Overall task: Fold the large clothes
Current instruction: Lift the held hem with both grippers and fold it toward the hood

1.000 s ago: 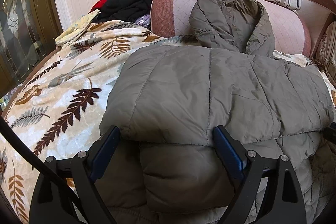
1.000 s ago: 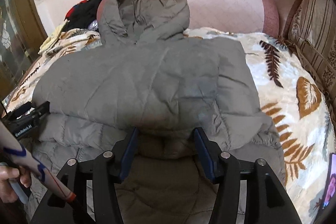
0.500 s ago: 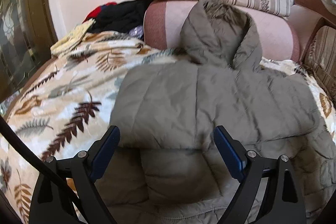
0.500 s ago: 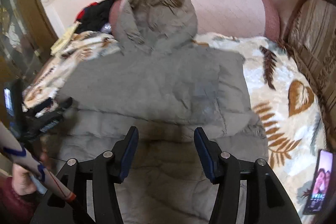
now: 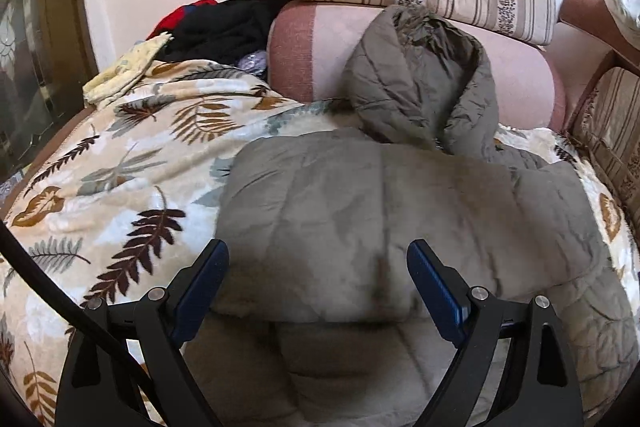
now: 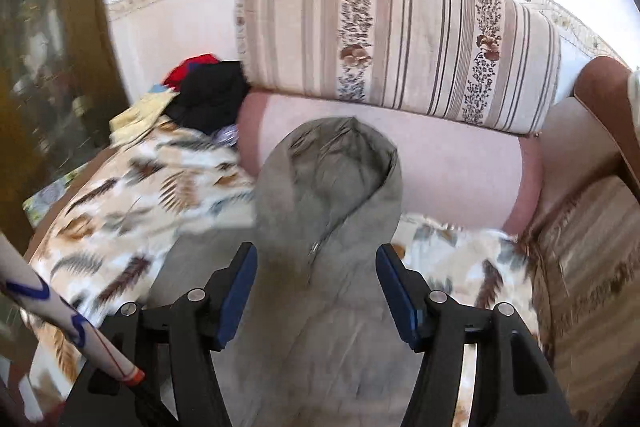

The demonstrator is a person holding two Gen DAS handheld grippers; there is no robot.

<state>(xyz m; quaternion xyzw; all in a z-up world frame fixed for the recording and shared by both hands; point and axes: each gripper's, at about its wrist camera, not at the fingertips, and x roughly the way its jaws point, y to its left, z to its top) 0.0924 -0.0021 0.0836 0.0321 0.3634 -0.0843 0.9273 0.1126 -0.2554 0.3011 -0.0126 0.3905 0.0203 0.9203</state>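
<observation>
Jacket: the grey-green puffer jacket (image 5: 360, 219) lies folded on the leaf-print blanket (image 5: 120, 187), its hood (image 6: 332, 167) propped against the pink bolster (image 6: 460, 167).
Left gripper (image 5: 318, 279): jaws spread wide above the folded edge, nothing gripped.
Right gripper (image 6: 316, 279): jaws have just been opening, parted over the hood, nothing between the pads.
Behind: striped cushion (image 6: 400, 43), dark clothes pile (image 5: 224, 27).

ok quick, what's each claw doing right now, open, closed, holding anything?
Left claw: open, holding nothing, above the folded grey jacket.
Right claw: open, holding nothing; its jaws have just been opening, nothing gripped between them.
</observation>
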